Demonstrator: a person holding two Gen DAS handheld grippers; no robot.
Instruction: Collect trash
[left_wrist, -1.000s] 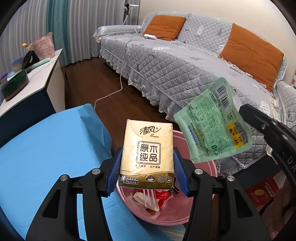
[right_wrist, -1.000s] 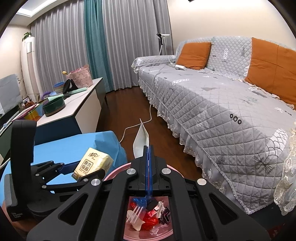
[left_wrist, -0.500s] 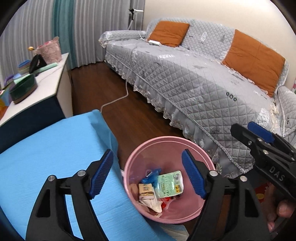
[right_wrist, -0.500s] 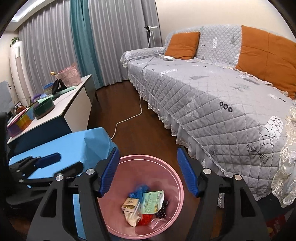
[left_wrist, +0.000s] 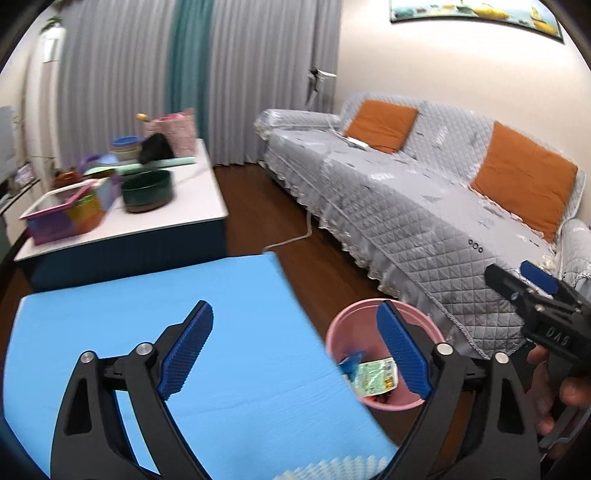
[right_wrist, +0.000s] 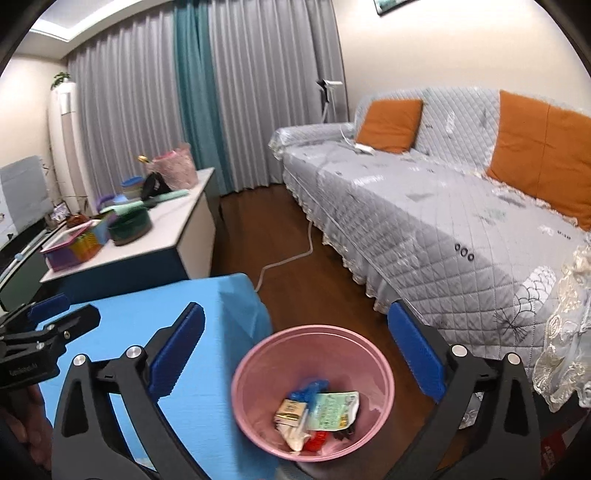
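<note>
Both tongs (left_wrist: 293, 350) (right_wrist: 295, 354) just spread, released; pink bin (right_wrist: 251, 354) beside blue table's (left_wrist: 110, 314) edge.

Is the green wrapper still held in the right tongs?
No, the green wrapper lies inside the pink bin, and the right tongs stand wide open with nothing between them.

Beside the glossy pink plastic bin (right_wrist: 255, 356), a quilted grey cloth sofa cover (right_wrist: 424, 221) overhangs polished dark wood flooring (right_wrist: 295, 280).
</note>
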